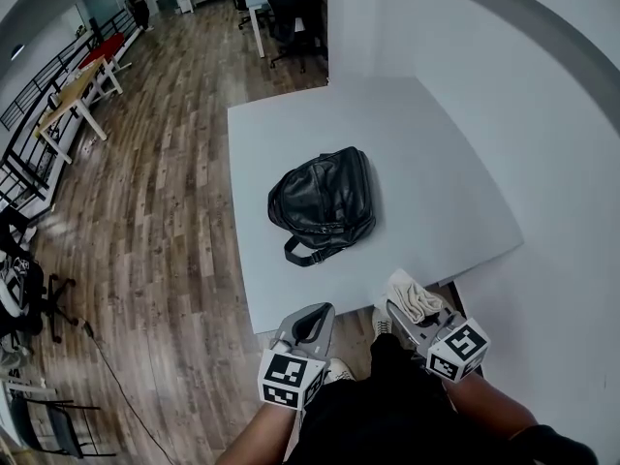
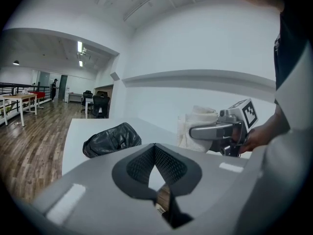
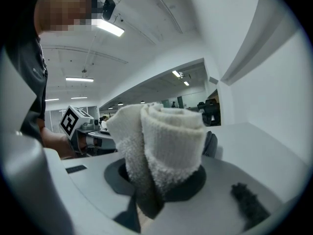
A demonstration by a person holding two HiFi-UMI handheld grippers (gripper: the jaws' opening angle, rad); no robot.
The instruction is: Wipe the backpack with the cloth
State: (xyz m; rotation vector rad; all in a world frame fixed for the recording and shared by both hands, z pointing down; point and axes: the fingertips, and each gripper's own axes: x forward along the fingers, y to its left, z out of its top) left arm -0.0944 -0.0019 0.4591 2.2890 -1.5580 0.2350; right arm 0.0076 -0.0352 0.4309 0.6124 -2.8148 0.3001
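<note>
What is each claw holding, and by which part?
The right claw grips the cloth by its bunched lower end; the left claw is shut and empty.

Bright, even light is coming from ceiling strip lights (image 3: 110, 27); the backpack (image 1: 323, 201) is throwing only a faint shadow on the bench (image 1: 291, 134). Fisheye distortion is bending the wall (image 1: 542, 114) and floor (image 1: 165, 211) at the edges, and dark vignetting is ringing both gripper views.
</note>
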